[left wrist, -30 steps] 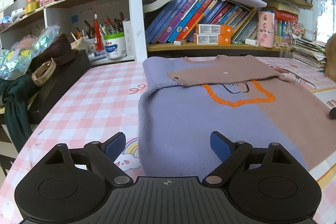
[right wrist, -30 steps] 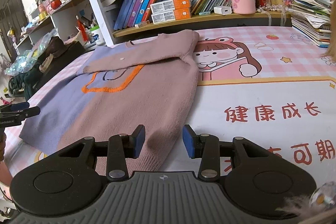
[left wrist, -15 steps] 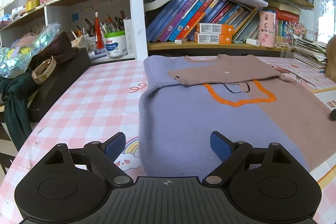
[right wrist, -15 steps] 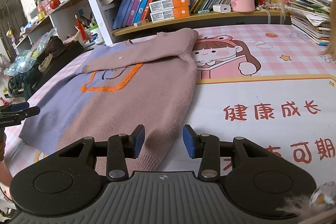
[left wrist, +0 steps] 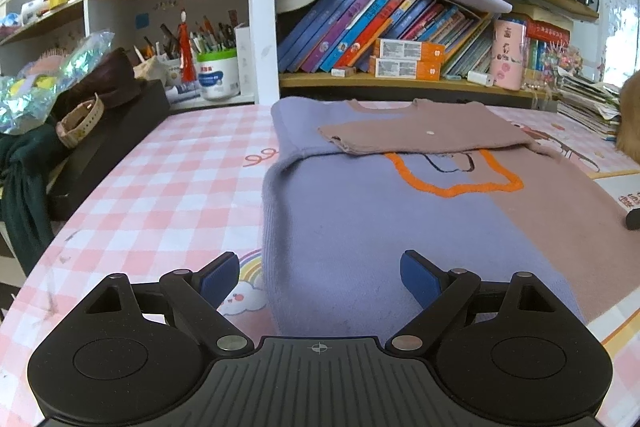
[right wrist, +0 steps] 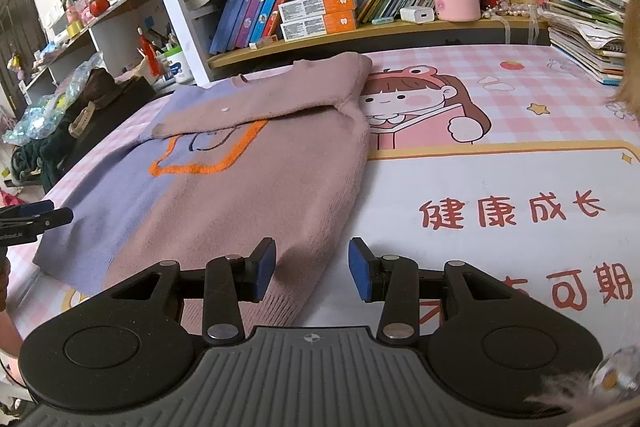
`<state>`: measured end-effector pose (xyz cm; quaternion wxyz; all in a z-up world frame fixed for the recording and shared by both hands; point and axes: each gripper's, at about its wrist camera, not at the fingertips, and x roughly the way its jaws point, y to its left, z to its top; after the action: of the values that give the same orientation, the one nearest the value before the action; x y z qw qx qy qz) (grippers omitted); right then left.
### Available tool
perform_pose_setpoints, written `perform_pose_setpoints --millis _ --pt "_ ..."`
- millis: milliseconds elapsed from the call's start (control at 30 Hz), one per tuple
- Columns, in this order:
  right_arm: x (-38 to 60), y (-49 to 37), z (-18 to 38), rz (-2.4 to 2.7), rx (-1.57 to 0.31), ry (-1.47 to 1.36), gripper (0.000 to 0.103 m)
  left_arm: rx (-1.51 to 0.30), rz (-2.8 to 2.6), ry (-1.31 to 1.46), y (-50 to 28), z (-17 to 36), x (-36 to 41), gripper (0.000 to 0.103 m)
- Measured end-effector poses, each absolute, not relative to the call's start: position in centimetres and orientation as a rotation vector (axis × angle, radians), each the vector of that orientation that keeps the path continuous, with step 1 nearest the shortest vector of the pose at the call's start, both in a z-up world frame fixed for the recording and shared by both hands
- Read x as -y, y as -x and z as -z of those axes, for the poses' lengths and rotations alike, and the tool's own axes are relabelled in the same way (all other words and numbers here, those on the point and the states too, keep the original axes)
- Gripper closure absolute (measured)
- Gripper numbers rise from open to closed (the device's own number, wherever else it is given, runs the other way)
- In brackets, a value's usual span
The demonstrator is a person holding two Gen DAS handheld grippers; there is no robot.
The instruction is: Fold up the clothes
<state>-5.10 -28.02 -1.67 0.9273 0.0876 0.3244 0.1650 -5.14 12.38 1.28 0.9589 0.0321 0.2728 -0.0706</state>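
Sweater [left wrist: 360, 211], half lilac, half dusty pink, orange outline on the chest, lies flat on the desk [left wrist: 168, 179]. One pink sleeve is folded across the chest below the collar. Hem at 6 o'clock, collar at 12 in both views.

Left gripper [left wrist: 320, 275] hovers over the lilac hem corner; fingers [left wrist: 218, 277] wide apart, nothing between them. The left finger is over the checked desk cover, the right one over the knit.

Right gripper [right wrist: 312, 269] hovers at the pink hem corner; fingers [right wrist: 264, 267] partly apart, gripping nothing. The sweater's side edge runs up between them.

Bookshelf [left wrist: 400, 83] with slanted books at 12 o'clock. Pen pot [left wrist: 216, 71] at 11. Stacked papers [right wrist: 588, 39] at 2 in the right view.
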Motion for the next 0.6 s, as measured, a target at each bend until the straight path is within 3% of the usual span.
perform_pose_setpoints --millis 600 --pt "27.95 5.26 1.8 -0.342 -0.664 -0.18 0.063 -0.582 0.135 -0.047 4.88 -1.13 -12.66 0.013"
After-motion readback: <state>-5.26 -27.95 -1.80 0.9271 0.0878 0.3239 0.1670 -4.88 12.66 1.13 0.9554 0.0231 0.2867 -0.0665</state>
